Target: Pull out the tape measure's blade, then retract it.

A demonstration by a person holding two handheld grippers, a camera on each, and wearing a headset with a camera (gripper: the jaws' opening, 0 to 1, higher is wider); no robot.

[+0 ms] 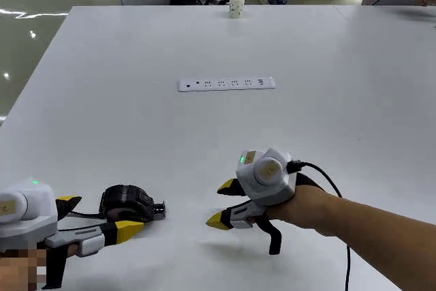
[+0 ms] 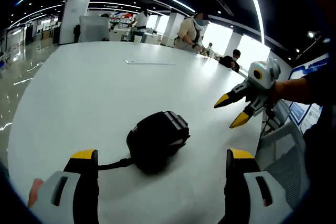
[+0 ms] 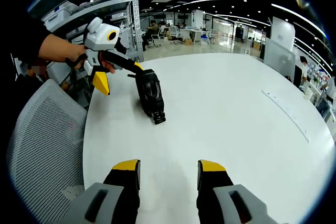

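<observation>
The black tape measure [image 1: 127, 202] lies on the white table [image 1: 136, 100], blade wound in, with only the end hook [image 3: 159, 118] showing at the case mouth. A thin black strap [image 2: 113, 164] trails from the case. The left gripper [image 1: 99, 215] sits right at the tape measure, its yellow-tipped jaws spread wide, one on either side of the case and not closed on it. The right gripper [image 1: 221, 204] hangs a little way off on the hook side, pointing at the tape measure, jaws parted and empty. Well beyond the tape measure lies a white power strip [image 1: 226, 84], and farther still a paper cup [image 1: 236, 5].
</observation>
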